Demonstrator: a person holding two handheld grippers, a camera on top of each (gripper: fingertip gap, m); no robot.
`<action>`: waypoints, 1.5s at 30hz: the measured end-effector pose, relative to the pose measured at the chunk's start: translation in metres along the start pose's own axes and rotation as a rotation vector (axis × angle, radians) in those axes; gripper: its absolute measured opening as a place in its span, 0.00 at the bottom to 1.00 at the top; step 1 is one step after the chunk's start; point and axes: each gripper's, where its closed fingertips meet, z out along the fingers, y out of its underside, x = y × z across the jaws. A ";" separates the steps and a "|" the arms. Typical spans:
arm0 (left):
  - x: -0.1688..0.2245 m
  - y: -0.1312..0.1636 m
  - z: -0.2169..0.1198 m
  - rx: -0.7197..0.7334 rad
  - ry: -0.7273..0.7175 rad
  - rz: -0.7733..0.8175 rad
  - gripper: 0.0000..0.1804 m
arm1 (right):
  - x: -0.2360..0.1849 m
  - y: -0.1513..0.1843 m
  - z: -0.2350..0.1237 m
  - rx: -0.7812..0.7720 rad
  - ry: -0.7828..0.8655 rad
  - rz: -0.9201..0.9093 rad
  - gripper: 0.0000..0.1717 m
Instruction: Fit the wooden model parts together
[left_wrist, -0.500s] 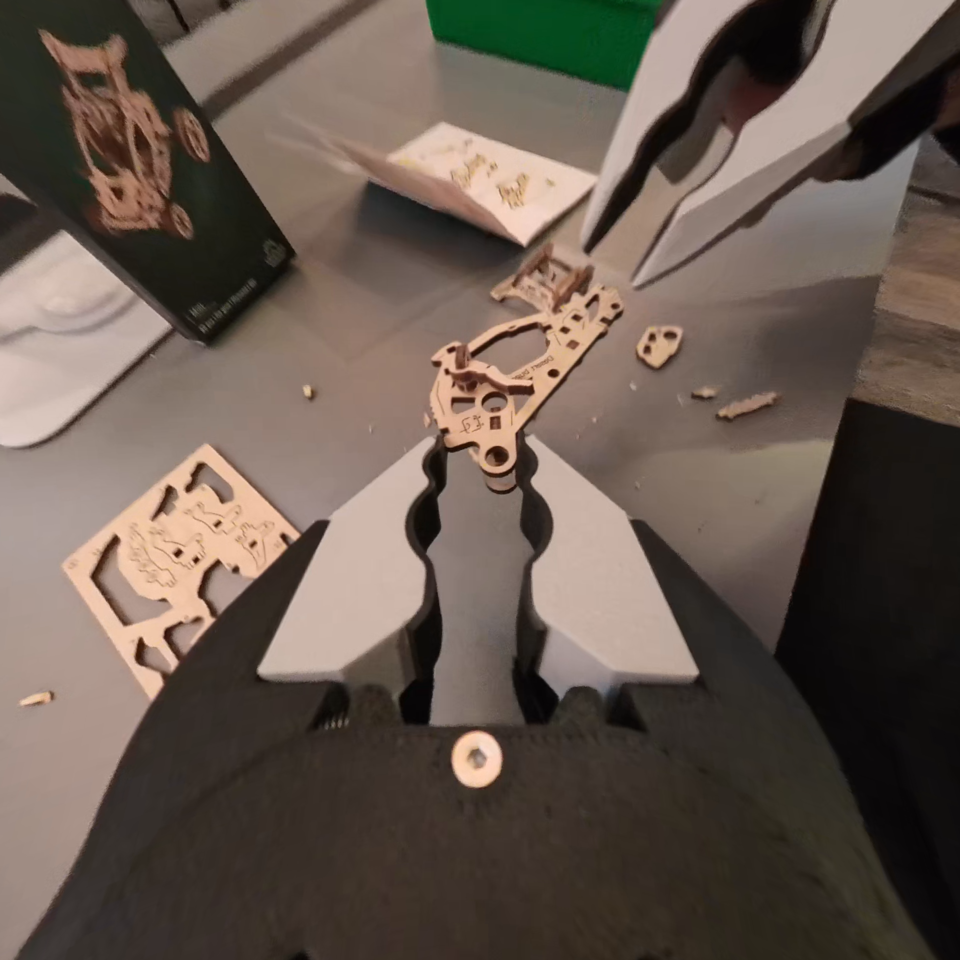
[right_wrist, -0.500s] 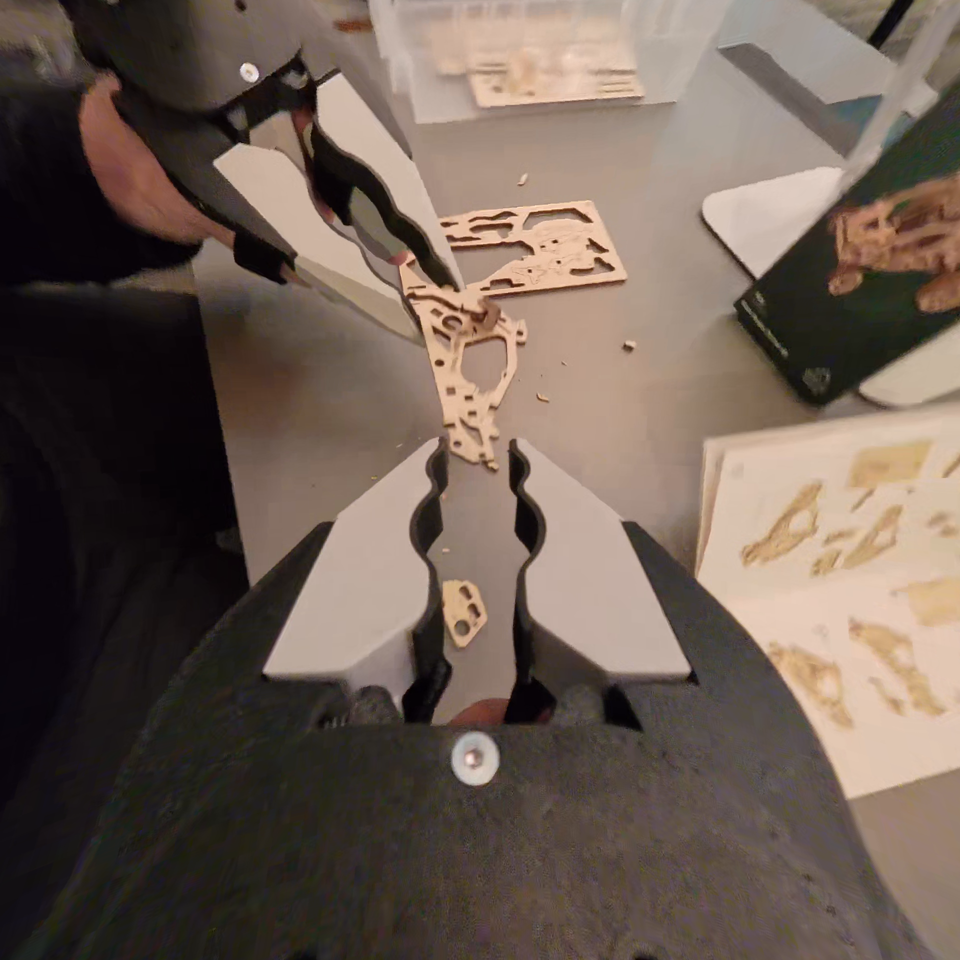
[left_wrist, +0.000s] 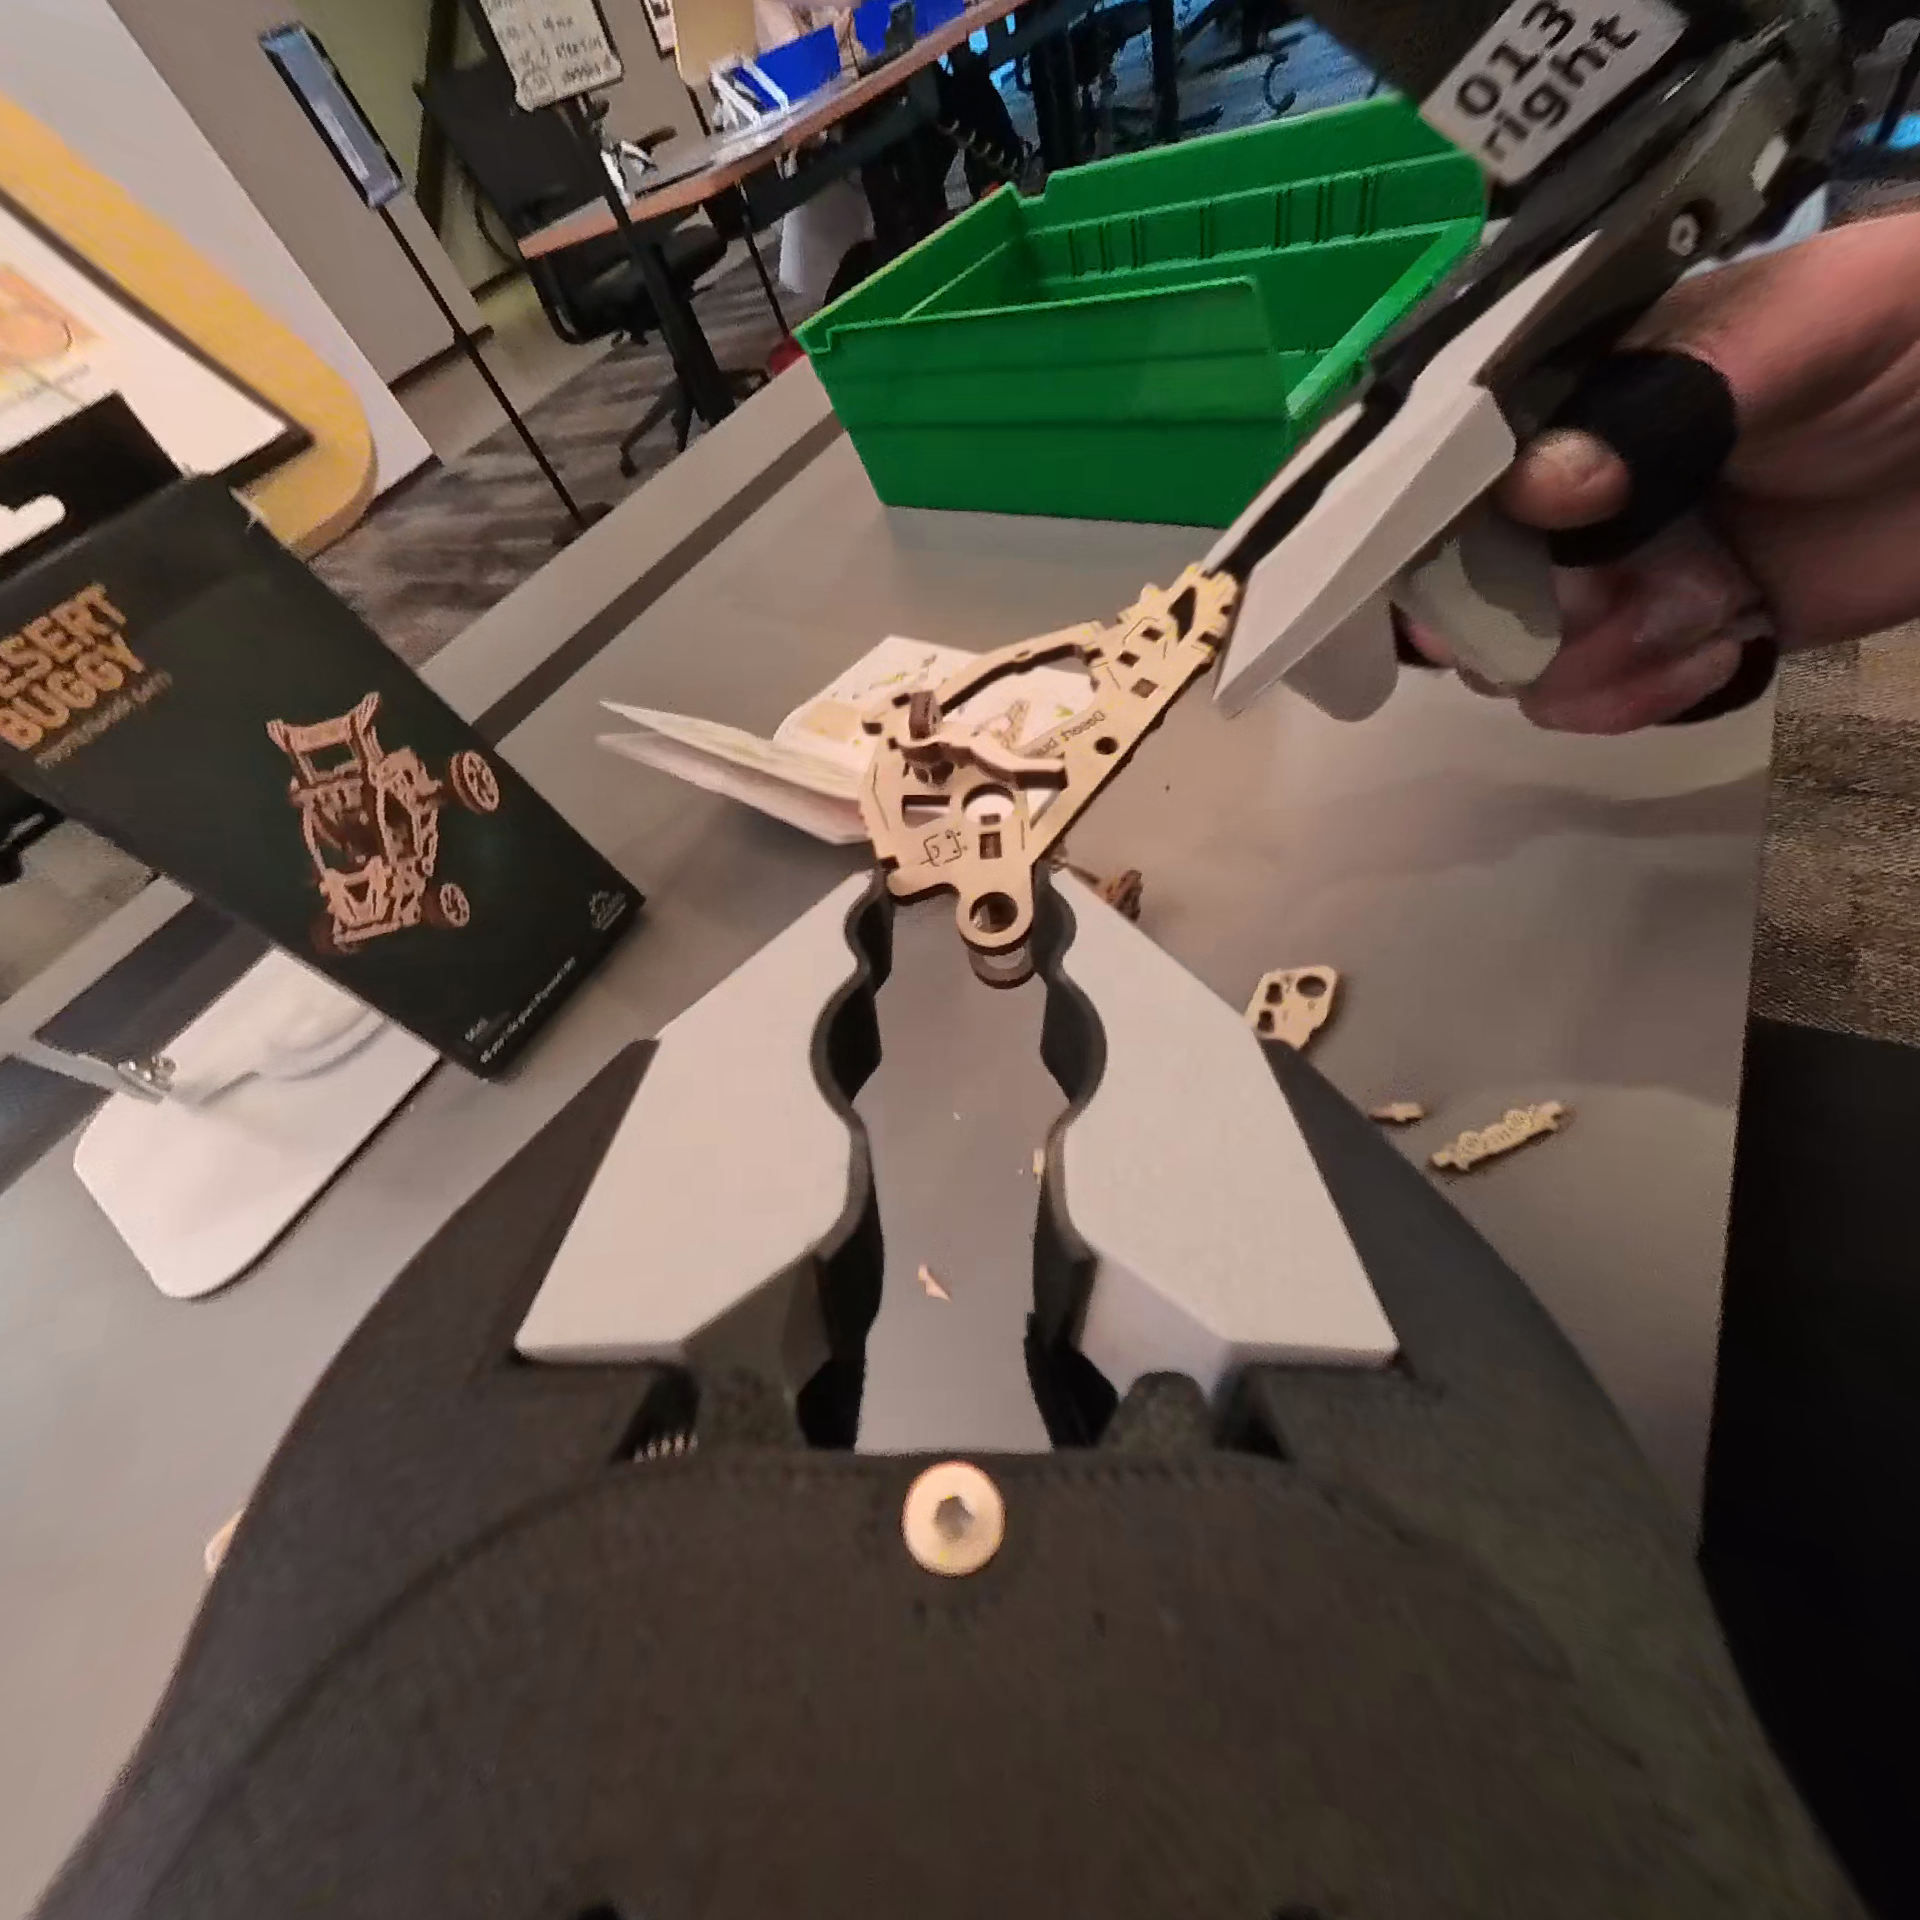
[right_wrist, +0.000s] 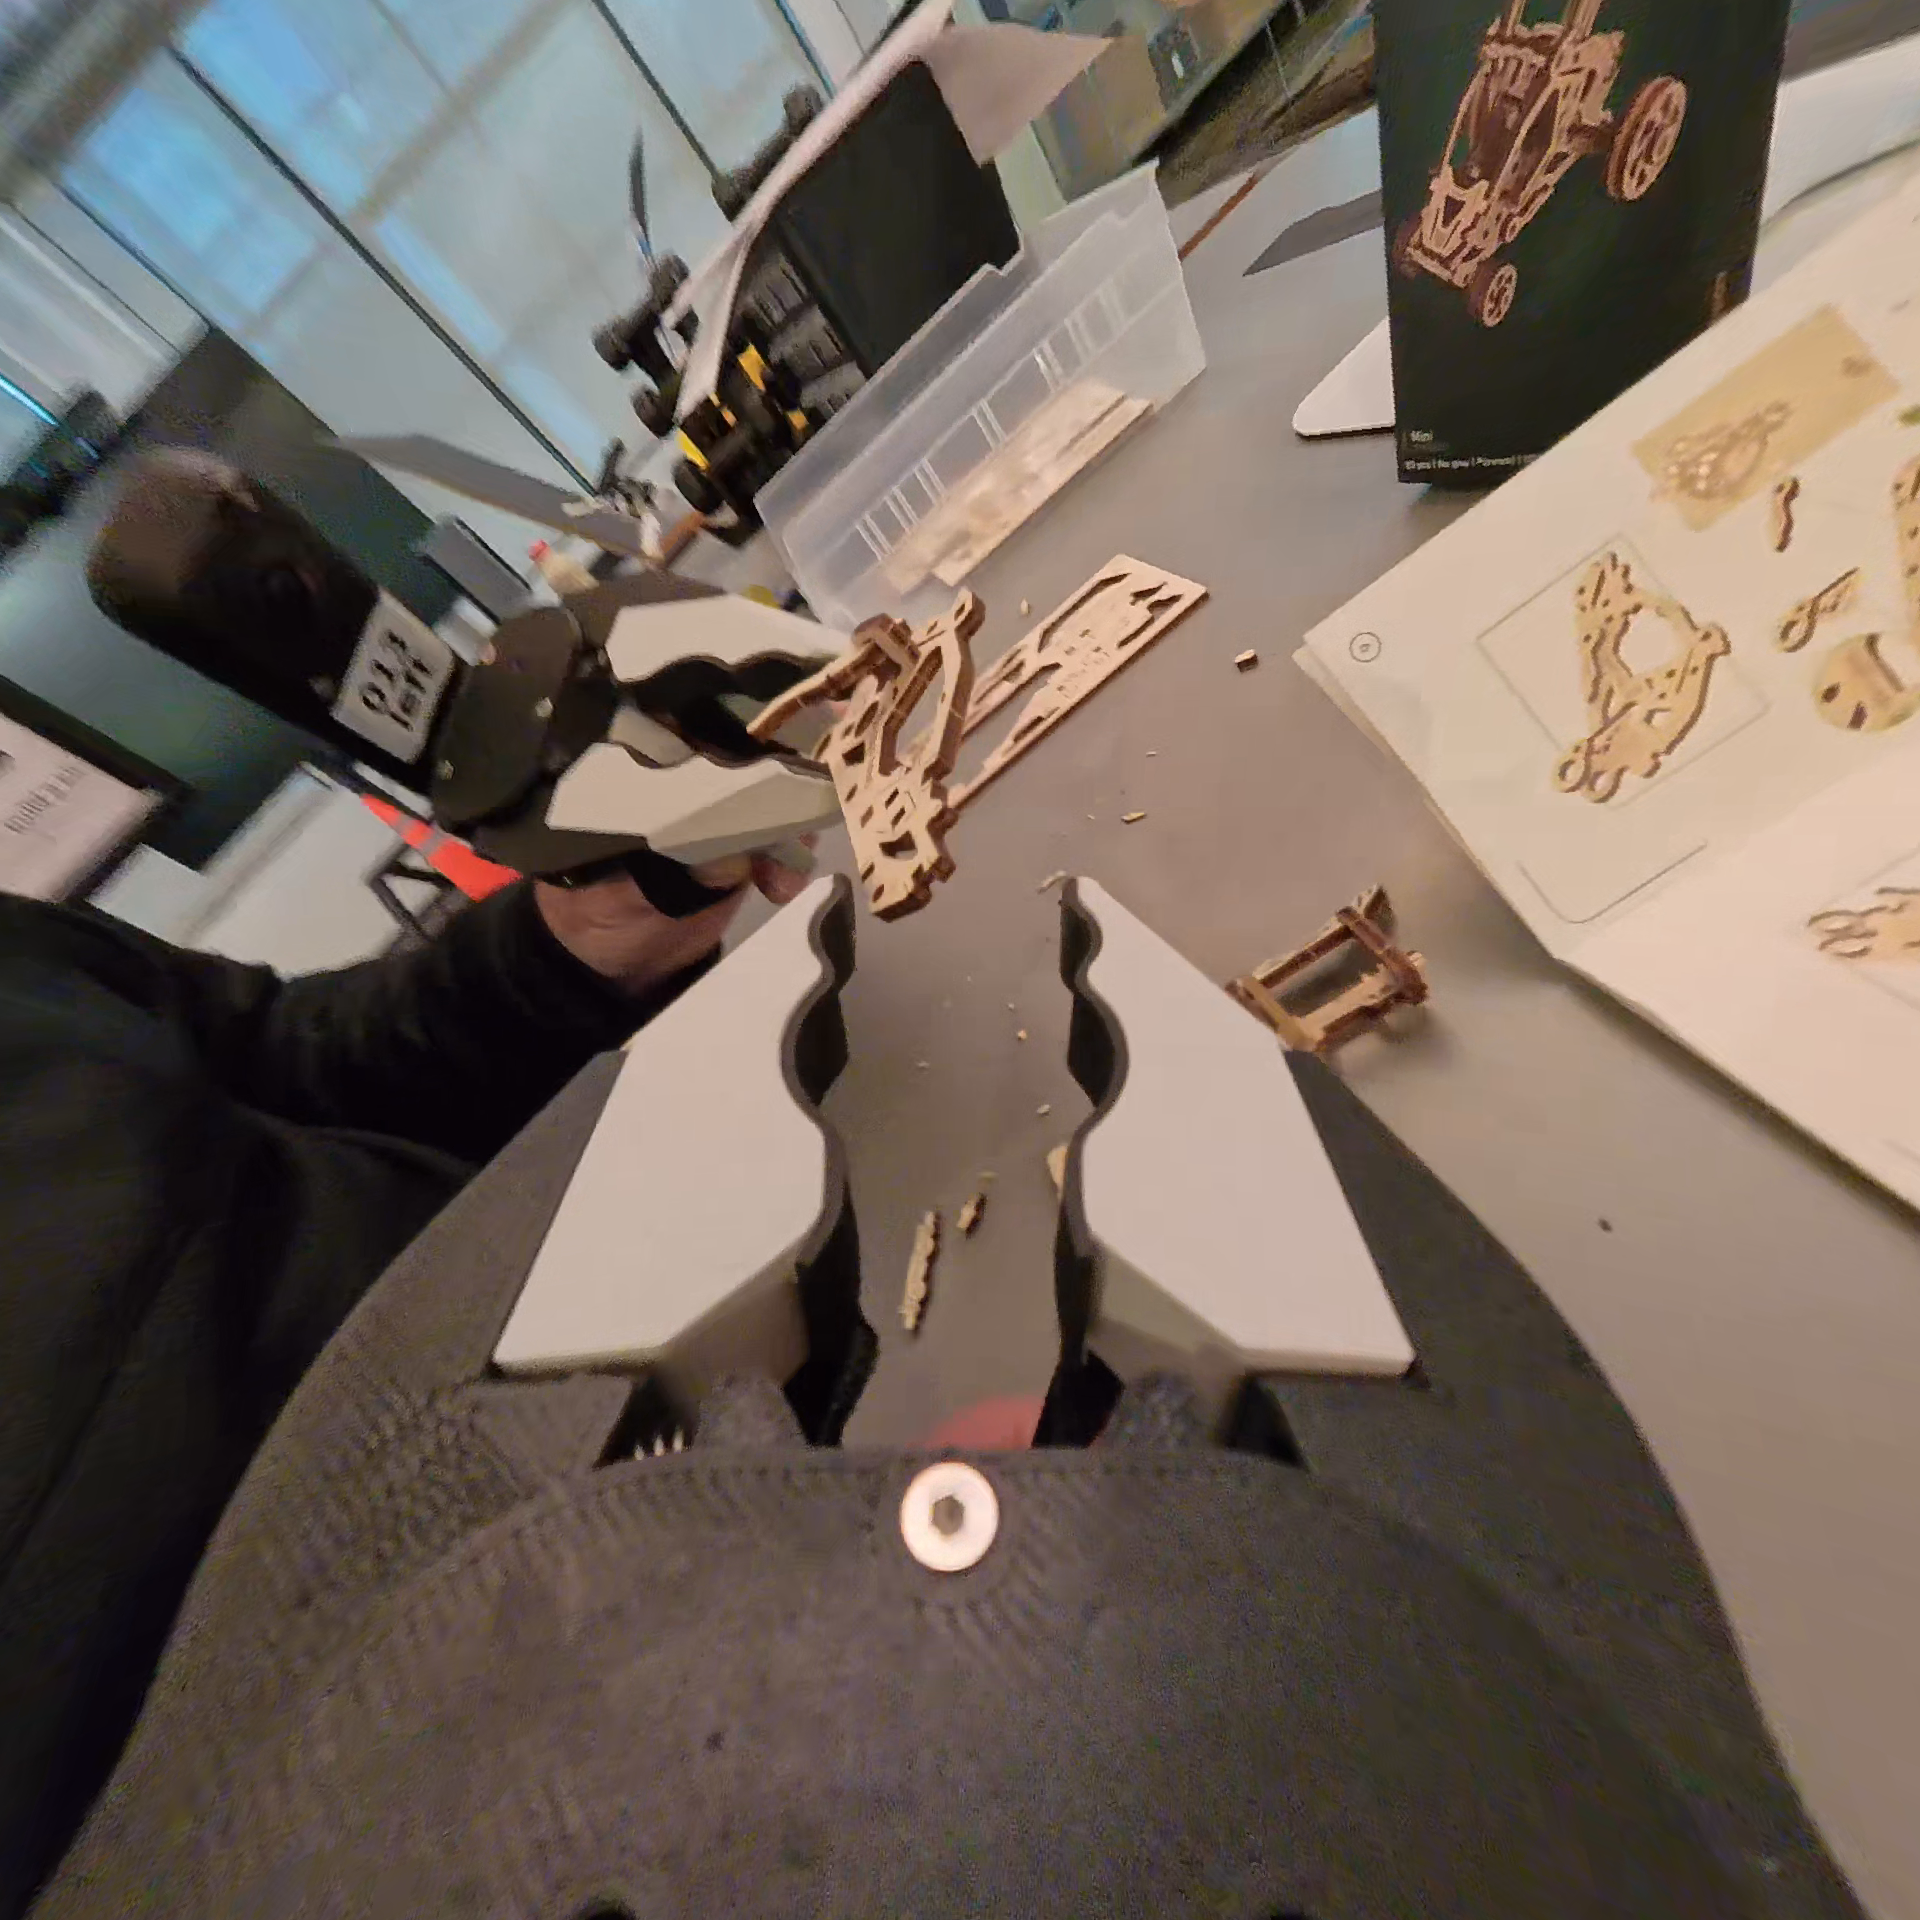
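Observation:
My left gripper (left_wrist: 961, 894) is shut on the near end of a flat wooden frame (left_wrist: 1117, 717) with small parts fitted on it, and holds it up off the grey table (left_wrist: 1403, 831). The right wrist view shows the same grasp from the side, with the left gripper (right_wrist: 821, 732) clamped on the frame (right_wrist: 894, 810). My right gripper (right_wrist: 956, 894) is open; the frame's far end hangs just beyond its left fingertip (right_wrist: 831, 904), with a clear gap to the right one. In the left wrist view the right gripper (left_wrist: 1231, 623) sits at the frame's far end.
A small wooden sub-assembly (right_wrist: 1330, 987) lies on the table right of my right gripper. Loose flat pieces (left_wrist: 1294, 1003) and a strip (left_wrist: 1501, 1127) lie nearby. There is an open instruction booklet (right_wrist: 1662, 727), a parts sheet (right_wrist: 1081, 644), a black box (left_wrist: 312, 779), a green bin (left_wrist: 1091, 343) and a clear container (right_wrist: 987, 416). Left tips to right tips: about 6 cm.
The frame has been raised and tilted in my left gripper's grasp. My right gripper has come to the frame's far end and its jaws have opened wider.

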 end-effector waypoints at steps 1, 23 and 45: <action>0.001 -0.003 0.002 0.011 -0.005 0.010 0.14 | 0.000 -0.002 -0.001 0.020 -0.021 0.037 0.22; 0.006 -0.026 -0.005 0.144 0.151 -0.020 0.21 | -0.010 -0.020 -0.020 0.127 -0.220 0.066 0.00; 0.032 -0.055 0.020 0.170 0.628 -0.413 0.01 | -0.005 -0.020 -0.039 0.059 -0.322 0.007 0.01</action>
